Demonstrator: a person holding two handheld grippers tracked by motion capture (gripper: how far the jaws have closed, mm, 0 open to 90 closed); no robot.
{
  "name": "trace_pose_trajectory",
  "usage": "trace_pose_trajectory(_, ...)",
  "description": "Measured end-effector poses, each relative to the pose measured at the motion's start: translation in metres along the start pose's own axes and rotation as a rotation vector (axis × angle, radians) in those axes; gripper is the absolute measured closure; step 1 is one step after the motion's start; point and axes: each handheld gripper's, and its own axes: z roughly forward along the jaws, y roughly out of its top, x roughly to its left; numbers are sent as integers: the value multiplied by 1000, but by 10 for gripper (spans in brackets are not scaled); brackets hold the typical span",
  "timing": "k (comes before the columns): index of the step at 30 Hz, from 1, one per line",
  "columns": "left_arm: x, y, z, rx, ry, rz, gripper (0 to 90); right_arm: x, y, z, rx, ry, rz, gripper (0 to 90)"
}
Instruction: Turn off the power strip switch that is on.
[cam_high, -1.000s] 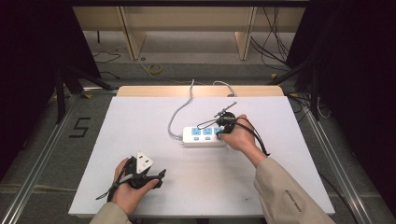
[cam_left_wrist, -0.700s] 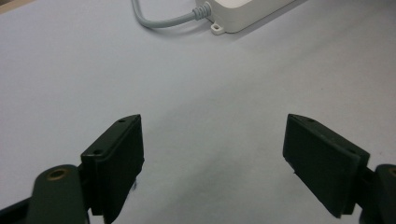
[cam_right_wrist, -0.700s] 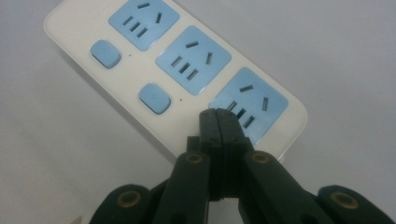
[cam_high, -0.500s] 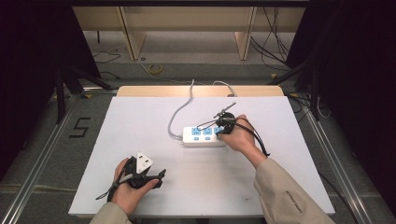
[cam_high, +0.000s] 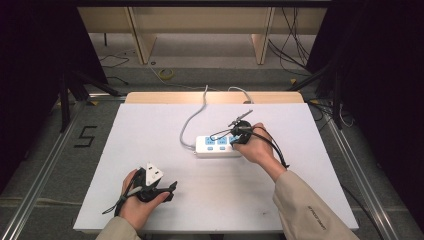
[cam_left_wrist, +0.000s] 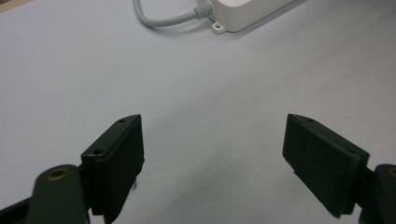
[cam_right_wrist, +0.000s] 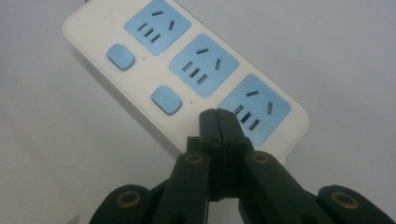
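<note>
Because the right gripper has its jaws pressed flat together with nothing between them, tip right at the near edge of the white power strip over the spot where the third blue switch should sit, the likely slip is a skewed push: the narrow tip could skate off the button onto the outlet face, or shove the light strip across the table rather than click it. Nothing braces the strip. The left gripper, jaws spread wide and empty, rests low on the near-left of the white tabletop, well apart from the strip. The surface is smooth, matte and bare, offering little grip. The strip's grey cable runs over the far wooden edge. Beyond, the floor carries loose cables, pale wooden furniture legs and dark curtains.
</note>
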Motion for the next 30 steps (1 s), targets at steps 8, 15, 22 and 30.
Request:
trace_pose_trajectory(8, 0, 0, 0, 0, 0, 3, 205, -1, -3, -6, -10, -2, -3, 900)
trace_pose_trajectory(15, 0, 0, 0, 0, 2, 1, 205, -2, -8, -11, -25, -4, -4, 900)
trace_pose_trajectory(22, -1, 0, 0, 1, 2, 0, 205, 0, -12, -15, -42, 4, -9, 900)
trace_pose_trajectory(30, -1, 0, 0, 5, 0, 7, 205, 3, -15, -22, -57, 18, -15, 900)
